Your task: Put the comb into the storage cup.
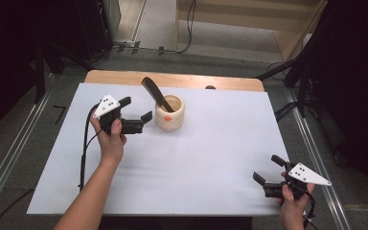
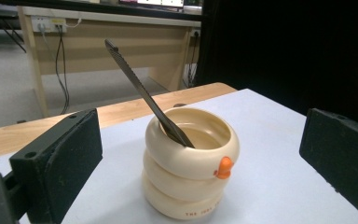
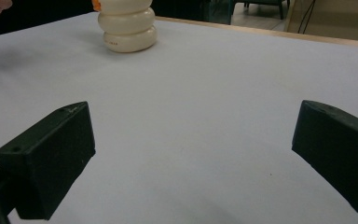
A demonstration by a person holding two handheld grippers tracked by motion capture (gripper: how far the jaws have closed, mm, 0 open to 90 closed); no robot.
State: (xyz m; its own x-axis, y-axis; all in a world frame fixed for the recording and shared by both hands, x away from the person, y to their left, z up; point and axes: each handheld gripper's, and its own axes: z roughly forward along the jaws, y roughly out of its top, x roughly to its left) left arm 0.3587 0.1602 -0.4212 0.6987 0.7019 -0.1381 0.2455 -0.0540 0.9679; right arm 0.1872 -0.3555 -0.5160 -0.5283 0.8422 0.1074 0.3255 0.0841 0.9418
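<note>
High view: my left hand-held gripper sits just beside the cream ringed cup, jaws spread wide & holding nothing, pointed at it from the left. Cup stands upright on the white counter toward the far middle, w/ a dark comb leaning inside, its free end sticking up & back over the rim. Left gripper view has the cup centred between my two black jaws, small orange beak-like knob on its front, comb slanting up-left; jaws not touching cup or comb yet. My right hand-held gripper is well apart at the near right corner, also wide & empty; right gripper view looks across bare counter w/ the cup far off at the top. I judge this as the approach step: lined up on the cup, no grasp made. Can't tell whether cup or comb is the target. Next move, I'd say: for the comb, raise & tilt the left one so the jaws straddle the shaft above the rim, then close; for the cup, ease fwd till the jaws flank its sides. Risk prob. is nudging the cup over.
</note>
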